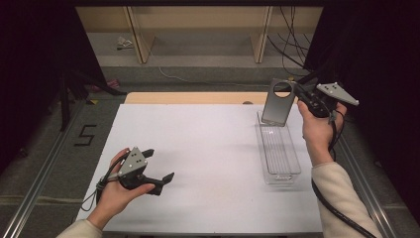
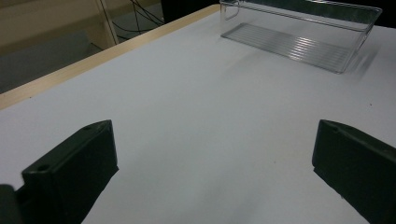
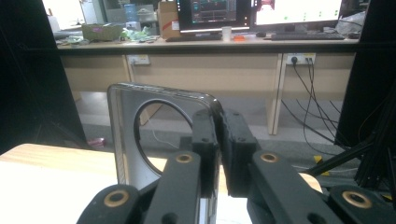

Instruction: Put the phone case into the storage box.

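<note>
White surface [image 1: 208, 163] lay below both hands. Nearest, the left hand-held gripper [image 1: 159, 167] hovered low over it, jaws spread wide with nothing between. Farther right sat a clear plastic tray [image 1: 280, 153]. Above its far end, the right hand-held gripper [image 1: 300, 95] pinched an upright grey phone case [image 1: 278, 104] by one edge.

A clear bin [image 1: 280, 151] sits on the table's [image 1: 198, 148] right side.
</note>
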`<act>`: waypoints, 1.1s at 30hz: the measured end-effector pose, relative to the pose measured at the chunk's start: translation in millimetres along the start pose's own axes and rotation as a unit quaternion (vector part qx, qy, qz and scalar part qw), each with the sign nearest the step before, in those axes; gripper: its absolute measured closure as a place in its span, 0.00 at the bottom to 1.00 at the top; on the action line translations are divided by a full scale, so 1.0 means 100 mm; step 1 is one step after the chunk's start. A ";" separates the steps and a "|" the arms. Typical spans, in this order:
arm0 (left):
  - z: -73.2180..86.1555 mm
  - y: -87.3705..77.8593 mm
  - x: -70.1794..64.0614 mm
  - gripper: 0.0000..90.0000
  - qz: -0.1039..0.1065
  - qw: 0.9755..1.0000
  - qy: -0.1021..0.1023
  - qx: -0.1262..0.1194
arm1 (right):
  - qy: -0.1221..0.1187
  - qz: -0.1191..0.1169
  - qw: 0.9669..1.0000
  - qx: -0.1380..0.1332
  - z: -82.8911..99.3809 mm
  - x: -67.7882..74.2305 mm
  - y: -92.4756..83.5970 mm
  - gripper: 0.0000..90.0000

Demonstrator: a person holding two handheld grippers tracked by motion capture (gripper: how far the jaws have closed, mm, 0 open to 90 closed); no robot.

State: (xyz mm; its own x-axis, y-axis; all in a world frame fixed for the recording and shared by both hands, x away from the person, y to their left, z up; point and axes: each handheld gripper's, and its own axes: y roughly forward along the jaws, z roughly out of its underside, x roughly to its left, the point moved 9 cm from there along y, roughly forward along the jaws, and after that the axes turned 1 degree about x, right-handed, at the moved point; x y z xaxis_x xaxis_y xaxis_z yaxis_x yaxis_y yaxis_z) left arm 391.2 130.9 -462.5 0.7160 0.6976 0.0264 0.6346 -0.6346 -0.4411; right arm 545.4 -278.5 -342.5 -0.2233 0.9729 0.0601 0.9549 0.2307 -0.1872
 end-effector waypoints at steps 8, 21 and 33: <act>0.00 0.00 0.00 0.00 0.000 1.000 0.000 0.000 | -0.003 0.002 1.000 -0.001 0.00 -0.01 0.03 0.95; 0.00 0.00 0.00 0.00 0.000 1.000 0.000 0.000 | -0.009 0.007 1.000 0.000 0.01 -0.05 0.08 0.95; 0.00 0.00 0.00 0.00 0.000 1.000 0.001 0.000 | -0.010 0.010 1.000 0.003 0.02 -0.07 0.11 0.95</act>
State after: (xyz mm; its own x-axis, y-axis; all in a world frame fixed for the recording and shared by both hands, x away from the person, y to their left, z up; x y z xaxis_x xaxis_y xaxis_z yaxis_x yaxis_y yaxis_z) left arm 391.4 131.3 -462.8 0.7164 0.6971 0.0277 0.6346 -0.6347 -0.4409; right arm 557.4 -283.1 -347.1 -0.2084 0.9773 0.0373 0.9580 0.2117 -0.1934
